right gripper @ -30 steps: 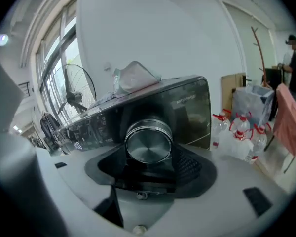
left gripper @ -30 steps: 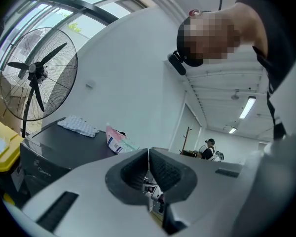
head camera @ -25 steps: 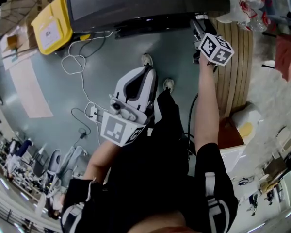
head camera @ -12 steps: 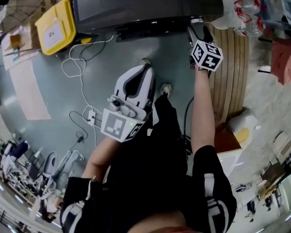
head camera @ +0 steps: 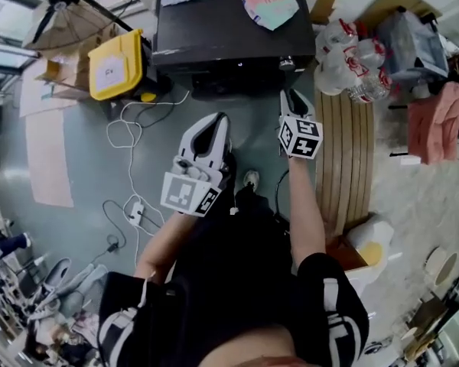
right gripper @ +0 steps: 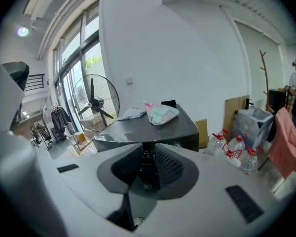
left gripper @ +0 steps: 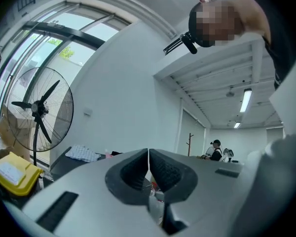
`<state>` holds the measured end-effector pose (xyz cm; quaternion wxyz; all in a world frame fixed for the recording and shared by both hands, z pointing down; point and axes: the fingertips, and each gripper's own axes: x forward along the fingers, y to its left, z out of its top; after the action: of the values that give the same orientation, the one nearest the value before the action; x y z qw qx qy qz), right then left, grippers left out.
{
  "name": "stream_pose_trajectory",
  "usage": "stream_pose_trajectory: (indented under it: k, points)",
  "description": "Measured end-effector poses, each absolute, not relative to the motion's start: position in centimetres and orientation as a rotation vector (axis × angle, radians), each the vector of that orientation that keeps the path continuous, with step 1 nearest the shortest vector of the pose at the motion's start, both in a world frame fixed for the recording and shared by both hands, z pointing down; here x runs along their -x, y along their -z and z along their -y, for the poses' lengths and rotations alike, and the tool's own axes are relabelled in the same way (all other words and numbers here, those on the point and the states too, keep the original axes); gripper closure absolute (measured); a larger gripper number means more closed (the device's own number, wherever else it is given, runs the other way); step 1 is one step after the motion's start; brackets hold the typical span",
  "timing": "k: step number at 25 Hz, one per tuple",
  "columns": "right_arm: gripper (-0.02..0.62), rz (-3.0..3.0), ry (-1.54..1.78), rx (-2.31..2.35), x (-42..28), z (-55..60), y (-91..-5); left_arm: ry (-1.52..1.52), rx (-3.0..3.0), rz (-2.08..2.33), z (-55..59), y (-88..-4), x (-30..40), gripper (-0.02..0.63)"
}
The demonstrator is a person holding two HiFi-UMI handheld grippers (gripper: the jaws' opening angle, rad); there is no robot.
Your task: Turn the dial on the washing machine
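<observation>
The washing machine (head camera: 229,44) is seen ahead, its silver dial (head camera: 287,65) on the front edge just beyond the right tongs (head camera: 293,102), which have just been closing to a narrow gap with nothing pinched. The left tongs (head camera: 214,122), pressed together and empty, are held farther back. The dial is made out only in the head view

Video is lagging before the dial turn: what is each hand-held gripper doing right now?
Left hand-held gripper: shut, empty.
Right hand-held gripper: jaws have just been closing, slightly apart now, nothing between them.
</observation>
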<state>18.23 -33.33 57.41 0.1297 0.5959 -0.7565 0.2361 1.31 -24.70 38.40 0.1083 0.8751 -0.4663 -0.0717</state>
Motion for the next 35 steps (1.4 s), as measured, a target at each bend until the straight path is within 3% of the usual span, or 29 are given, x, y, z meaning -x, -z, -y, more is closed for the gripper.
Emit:
stream_pose_trajectory:
  k: [4, 15, 35]
  points:
    - [0.548, 2.269, -0.595, -1.745, -17.3, 28.4, -50.3, 0.226, -2.571, 1.446, 20.7, -34.6, -0.1, 0.578]
    - [0.568, 2.447, -0.410, -1.777, -12.4, 18.5, -37.2, 0.259, -2.565, 1.452, 15.8, -30.6, 4.2, 0.578]
    - [0.571, 2.458, -0.396, -1.815, -8.5, 14.7, -35.8, 0.266, -2.565, 1.387, 15.1, -31.7, 7.0, 0.578]
